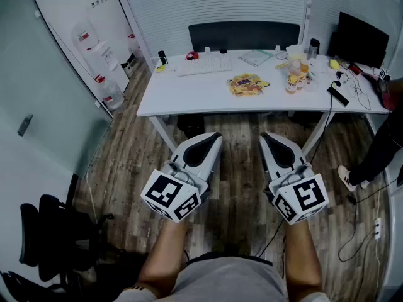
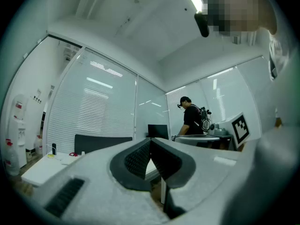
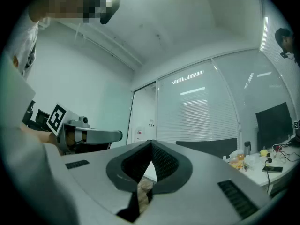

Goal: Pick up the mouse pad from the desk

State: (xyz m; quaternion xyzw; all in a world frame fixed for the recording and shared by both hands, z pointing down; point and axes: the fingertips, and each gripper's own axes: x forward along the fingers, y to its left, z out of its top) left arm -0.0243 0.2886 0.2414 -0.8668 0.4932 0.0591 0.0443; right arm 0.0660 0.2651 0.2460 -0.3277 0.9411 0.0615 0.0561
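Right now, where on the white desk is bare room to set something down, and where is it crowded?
Free: the left front of the desk, bordered by the keyboard behind and the yellow patterned pad to the right; also the front strip below that pad. Crowded: the right end, with bottles and cables.

Left gripper [image 1: 213,137] and right gripper [image 1: 267,137] held out front, side by side, apart, tips pointing forward, roughly level. Both sets of jaws closed tip to tip, nothing between them. Bare forearms [image 1: 165,253] run straight in behind each gripper.
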